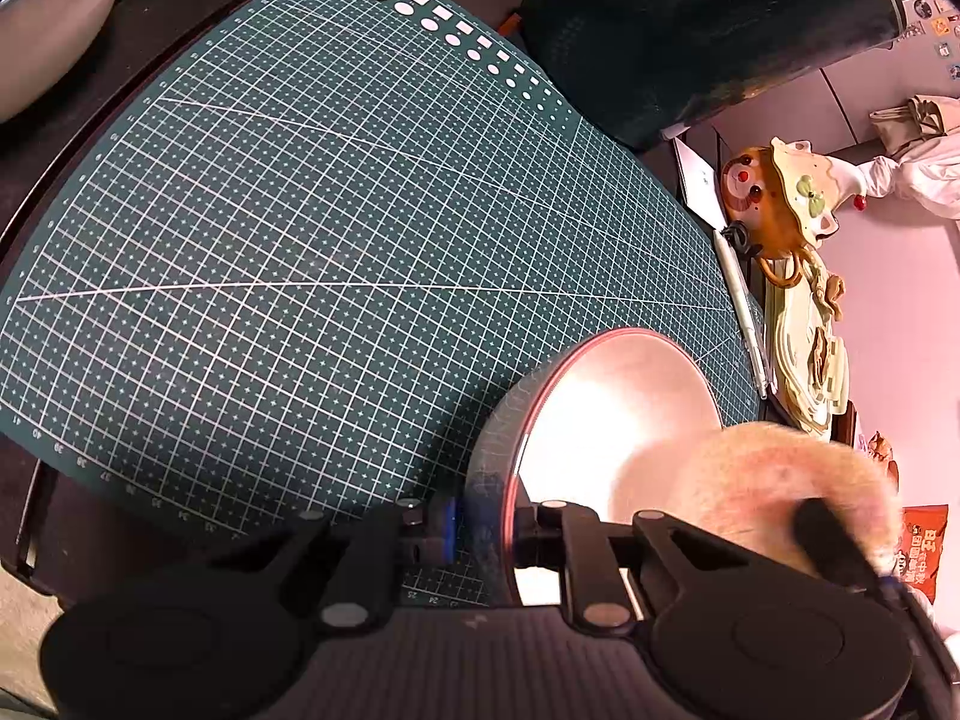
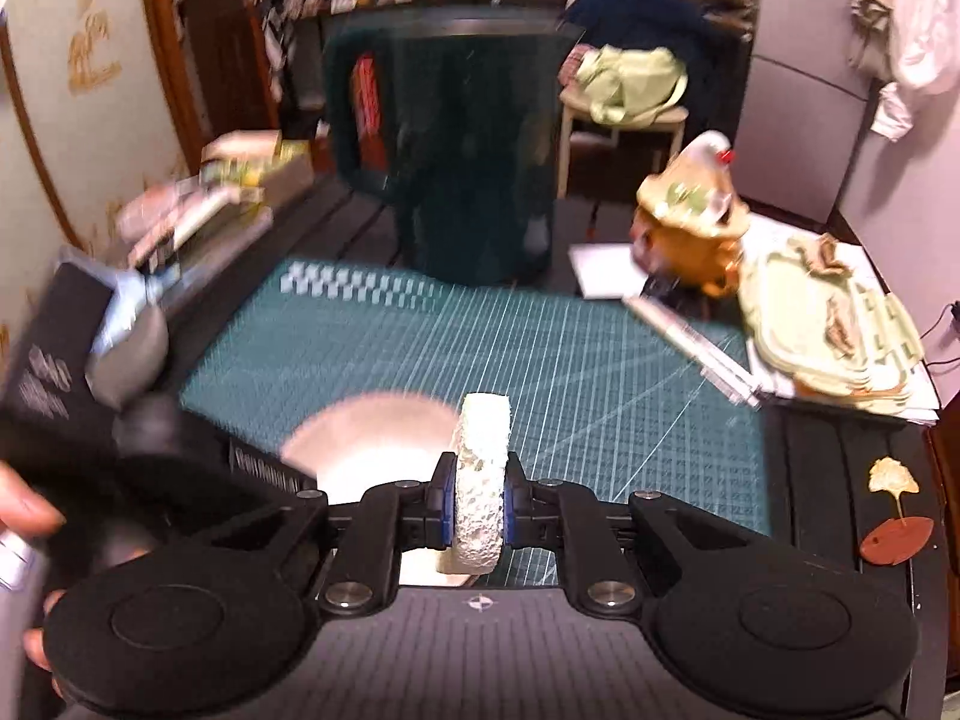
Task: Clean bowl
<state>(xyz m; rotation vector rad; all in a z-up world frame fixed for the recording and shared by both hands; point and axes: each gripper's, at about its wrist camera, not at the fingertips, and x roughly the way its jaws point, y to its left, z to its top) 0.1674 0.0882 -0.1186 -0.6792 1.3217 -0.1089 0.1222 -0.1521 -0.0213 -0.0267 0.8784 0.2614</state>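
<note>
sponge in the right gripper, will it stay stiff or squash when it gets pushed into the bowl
Probably squashes: the sponge looks porous and pitted, and seems pinched narrower between the right gripper pads. It is likely light, since it stands upright from that one grip. The bowl, held at its rim by the left gripper, looks smooth, so the sponge may slide.

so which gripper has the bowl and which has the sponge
The left gripper clamps the bowl by its rim; the right gripper pinches the white sponge upright.

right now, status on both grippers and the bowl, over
Left gripper shut on bowl rim, bowl tilted over green mat. Right gripper shut on sponge, beside bowl. Nothing in the way.
</note>
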